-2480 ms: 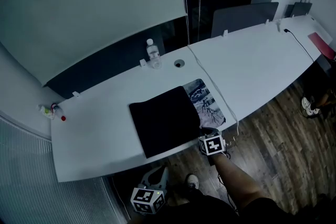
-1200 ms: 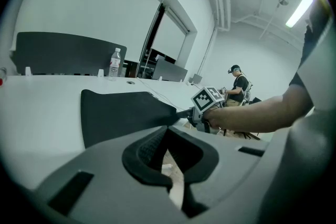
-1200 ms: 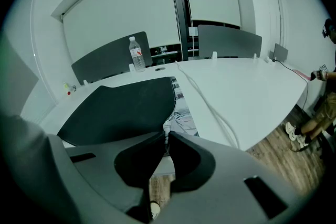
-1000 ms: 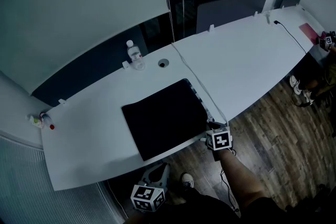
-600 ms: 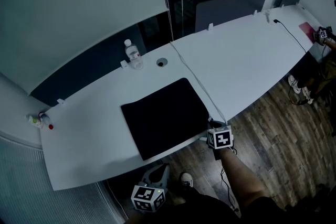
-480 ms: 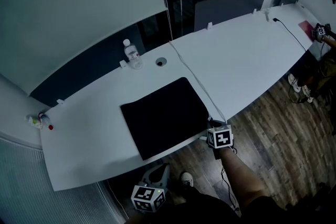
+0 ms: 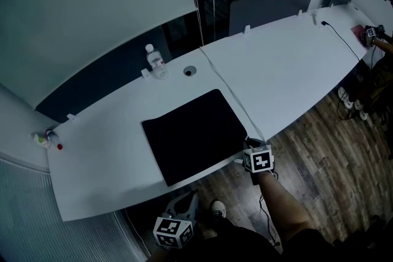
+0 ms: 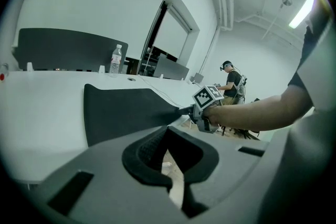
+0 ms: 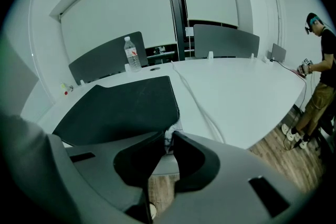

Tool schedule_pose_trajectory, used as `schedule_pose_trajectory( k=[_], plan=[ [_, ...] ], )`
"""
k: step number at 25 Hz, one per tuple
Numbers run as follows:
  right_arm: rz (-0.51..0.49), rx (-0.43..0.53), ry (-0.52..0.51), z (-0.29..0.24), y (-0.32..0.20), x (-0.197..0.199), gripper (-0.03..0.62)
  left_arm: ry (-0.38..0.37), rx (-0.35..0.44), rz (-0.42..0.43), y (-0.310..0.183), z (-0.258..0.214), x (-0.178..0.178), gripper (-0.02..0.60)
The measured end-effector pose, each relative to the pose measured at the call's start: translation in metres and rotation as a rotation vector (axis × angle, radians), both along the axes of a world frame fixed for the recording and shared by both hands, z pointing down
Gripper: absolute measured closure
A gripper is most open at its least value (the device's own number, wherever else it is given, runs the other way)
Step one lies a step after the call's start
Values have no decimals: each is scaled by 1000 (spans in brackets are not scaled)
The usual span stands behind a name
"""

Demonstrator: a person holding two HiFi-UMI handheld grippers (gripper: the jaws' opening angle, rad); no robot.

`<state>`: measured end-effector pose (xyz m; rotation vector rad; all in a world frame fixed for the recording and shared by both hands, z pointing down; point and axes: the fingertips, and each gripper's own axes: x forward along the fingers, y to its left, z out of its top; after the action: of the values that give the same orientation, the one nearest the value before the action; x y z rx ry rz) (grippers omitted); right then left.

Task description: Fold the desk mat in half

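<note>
The desk mat (image 7: 193,135) lies on the white desk (image 7: 295,70) folded over, only its black underside showing. In the right gripper view the desk mat (image 9: 121,107) spreads out ahead of the jaws. My right gripper (image 7: 247,145) is at the mat's near right corner by the desk's front edge. Its jaws (image 9: 167,138) are just opening, with the thin corner of the mat still pinched between the tips. My left gripper (image 7: 182,208) hangs below the desk's front edge, away from the mat. Its jaws (image 8: 167,131) meet with nothing between them.
A water bottle (image 7: 153,61) and a cable hole (image 7: 190,70) sit behind the mat. A white cable (image 7: 230,92) runs along the mat's right side to the front edge. Small items (image 7: 46,141) lie at the desk's left end. Another person (image 7: 381,64) stands far right.
The printed strip of the mat seen at the right earlier is now covered by the black half. My right gripper has shifted slightly right along the front edge. The left gripper has not moved.
</note>
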<state>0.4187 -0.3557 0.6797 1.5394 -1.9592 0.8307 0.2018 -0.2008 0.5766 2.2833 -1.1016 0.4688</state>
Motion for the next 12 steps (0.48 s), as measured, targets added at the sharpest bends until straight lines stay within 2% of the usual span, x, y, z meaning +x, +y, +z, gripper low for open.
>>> schedule_pose_trajectory(
  k=[4, 12],
  plan=[
    [29, 15, 30, 0, 0, 11, 516, 3, 5, 5, -1, -3, 2, 575],
    [77, 60, 34, -18, 16, 23, 514, 7, 21, 2, 7, -6, -7, 575]
  ],
)
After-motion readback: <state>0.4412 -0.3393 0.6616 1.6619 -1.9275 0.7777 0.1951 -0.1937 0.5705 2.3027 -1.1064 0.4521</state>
